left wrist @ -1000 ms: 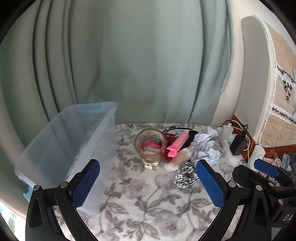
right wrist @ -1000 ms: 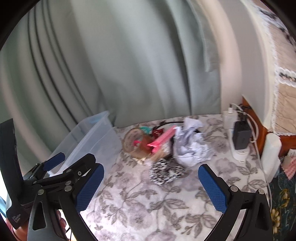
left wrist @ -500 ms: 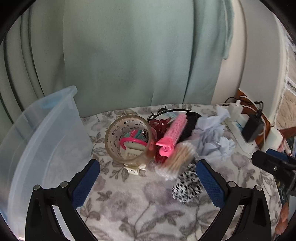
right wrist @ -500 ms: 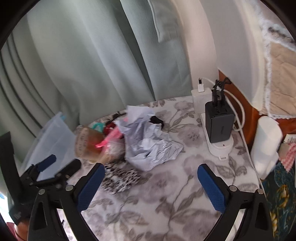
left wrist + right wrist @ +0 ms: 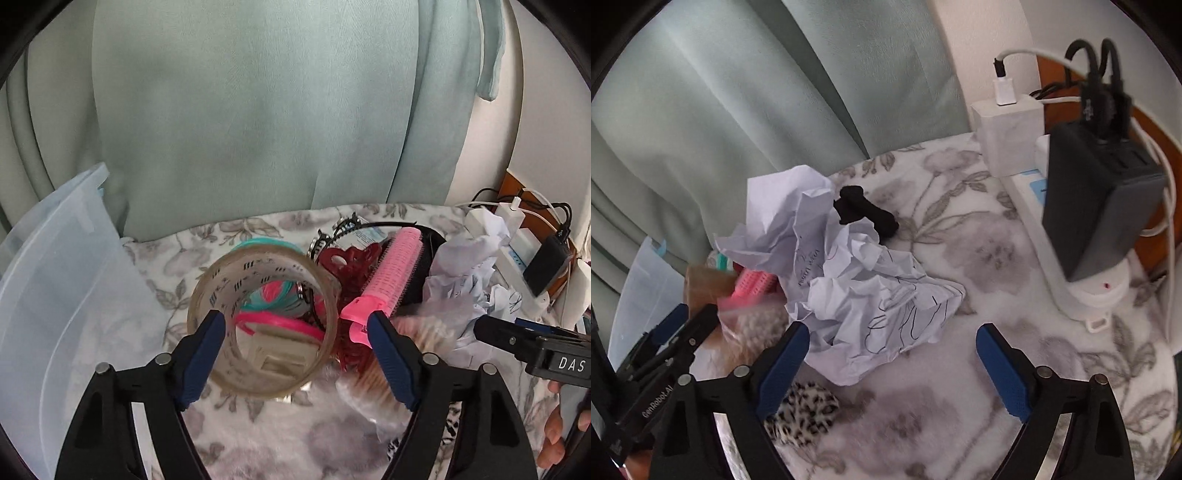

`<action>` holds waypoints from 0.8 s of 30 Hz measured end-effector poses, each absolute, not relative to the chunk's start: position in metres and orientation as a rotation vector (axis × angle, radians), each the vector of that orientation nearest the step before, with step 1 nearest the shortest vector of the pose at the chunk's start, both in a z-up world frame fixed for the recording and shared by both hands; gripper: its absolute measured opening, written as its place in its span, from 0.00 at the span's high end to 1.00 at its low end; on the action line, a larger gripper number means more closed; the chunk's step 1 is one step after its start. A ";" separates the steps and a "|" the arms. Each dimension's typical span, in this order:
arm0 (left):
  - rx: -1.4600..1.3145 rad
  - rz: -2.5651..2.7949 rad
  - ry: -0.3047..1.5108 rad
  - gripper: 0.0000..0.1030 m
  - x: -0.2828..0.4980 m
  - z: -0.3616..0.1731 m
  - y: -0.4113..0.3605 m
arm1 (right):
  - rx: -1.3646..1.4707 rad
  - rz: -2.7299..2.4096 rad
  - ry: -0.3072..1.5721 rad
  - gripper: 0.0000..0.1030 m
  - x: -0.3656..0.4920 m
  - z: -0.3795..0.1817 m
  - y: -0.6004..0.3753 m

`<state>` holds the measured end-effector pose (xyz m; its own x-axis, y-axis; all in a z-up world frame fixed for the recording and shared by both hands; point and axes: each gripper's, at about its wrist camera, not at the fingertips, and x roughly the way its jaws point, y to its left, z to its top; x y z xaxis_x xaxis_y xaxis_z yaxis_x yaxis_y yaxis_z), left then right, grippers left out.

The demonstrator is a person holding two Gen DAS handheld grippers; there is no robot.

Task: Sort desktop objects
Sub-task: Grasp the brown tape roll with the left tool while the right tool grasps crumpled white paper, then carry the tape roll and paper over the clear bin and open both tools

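1. My left gripper (image 5: 295,354) frames the clear roll of wide packing tape (image 5: 264,321), which stands tilted on its edge on the floral grey-and-white tablecloth (image 5: 229,236). The jaws have just been closing to a medium gap, with the roll between the blue pads. I cannot tell whether the pads touch its wall; I see no squeeze.
2. My right gripper (image 5: 892,365) is wide, having just been closing slightly. It holds nothing. The crumpled white sheet of scribbled paper (image 5: 857,288) lies just ahead of it, nearer its left finger.
3. The translucent plastic storage bin (image 5: 48,295) stands at the left edge of the cloth, near the tape. I judge it the destination.
4. Risk: pink and teal plastic hair bands (image 5: 275,295) sit inside the roll's core. A lift may spill them.
5. Risk: the pink bristled hair roller (image 5: 388,273) and dark red claw clip (image 5: 343,262) touch or crowd the roll. My left gripper's right pad could snag them.
6. Risk: the thin roll may deform or slip if I close off-centre.
7. Risk: paper is springy, and the small black fabric piece (image 5: 866,214) touches it. Both grippers are close together and could collide.
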<state>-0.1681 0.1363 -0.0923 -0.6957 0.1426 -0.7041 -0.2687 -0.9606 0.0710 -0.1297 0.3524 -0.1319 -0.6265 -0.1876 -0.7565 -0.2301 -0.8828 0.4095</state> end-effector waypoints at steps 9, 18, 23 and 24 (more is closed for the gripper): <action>-1.192 2.577 0.177 0.57 -0.172 -0.109 0.139 | -1.370 2.705 0.892 0.23 -0.128 -0.134 0.343; -1.214 2.537 0.166 0.86 -0.165 -0.110 0.140 | -1.328 2.745 0.980 0.42 -0.124 -0.129 0.341; -1.185 2.545 0.147 0.95 -0.150 -0.096 0.136 | -1.290 2.761 1.006 0.46 -0.108 -0.116 0.337; -1.182 2.542 0.132 0.94 -0.147 -0.091 0.135 | -1.277 2.767 1.006 0.46 -0.104 -0.112 0.337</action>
<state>-0.1472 0.1347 -0.0915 -0.5994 0.2595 -0.7573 -0.3363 -0.9401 -0.0560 -0.1044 0.3368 -0.1121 -0.6814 -0.3071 -0.6643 -0.1914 -0.8013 0.5668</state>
